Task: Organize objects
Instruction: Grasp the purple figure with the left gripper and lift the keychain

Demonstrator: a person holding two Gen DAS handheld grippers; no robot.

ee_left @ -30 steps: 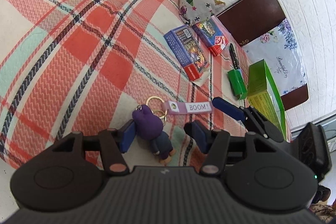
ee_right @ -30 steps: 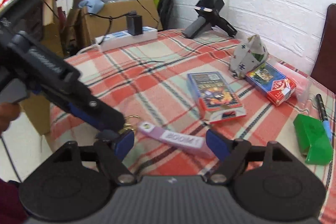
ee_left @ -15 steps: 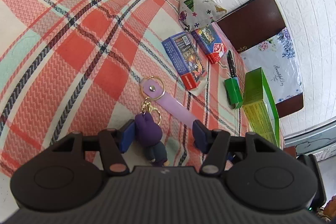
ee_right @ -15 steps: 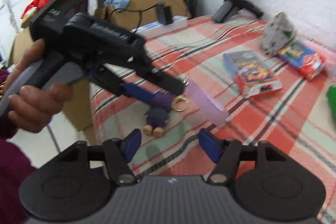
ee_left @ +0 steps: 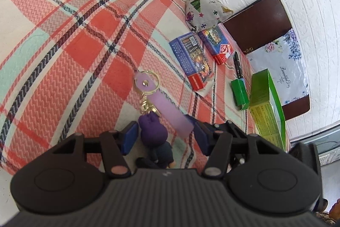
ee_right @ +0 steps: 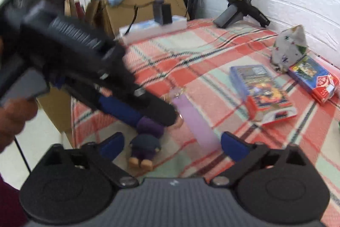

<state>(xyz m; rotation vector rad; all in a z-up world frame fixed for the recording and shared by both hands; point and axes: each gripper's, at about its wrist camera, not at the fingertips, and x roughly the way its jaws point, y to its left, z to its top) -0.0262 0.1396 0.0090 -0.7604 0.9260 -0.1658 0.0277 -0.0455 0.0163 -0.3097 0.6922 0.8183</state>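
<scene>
Straddling the purple doll keychain (ee_left: 154, 135), the left gripper (ee_left: 163, 137) has its blue pads spread wide, one touching the doll's head, gripping nothing. The right gripper (ee_right: 172, 145) also stands wide open and empty just beside it. The doll lies near the table's edge, its lilac strap (ee_left: 167, 107) reaching away over the plaid cloth (ee_left: 63, 35). Farther off sit two card boxes (ee_left: 193, 61), then a printed pouch (ee_left: 201, 10).

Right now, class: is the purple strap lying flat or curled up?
Flat: the strap stretches straight across the cloth from its gold ring.
</scene>
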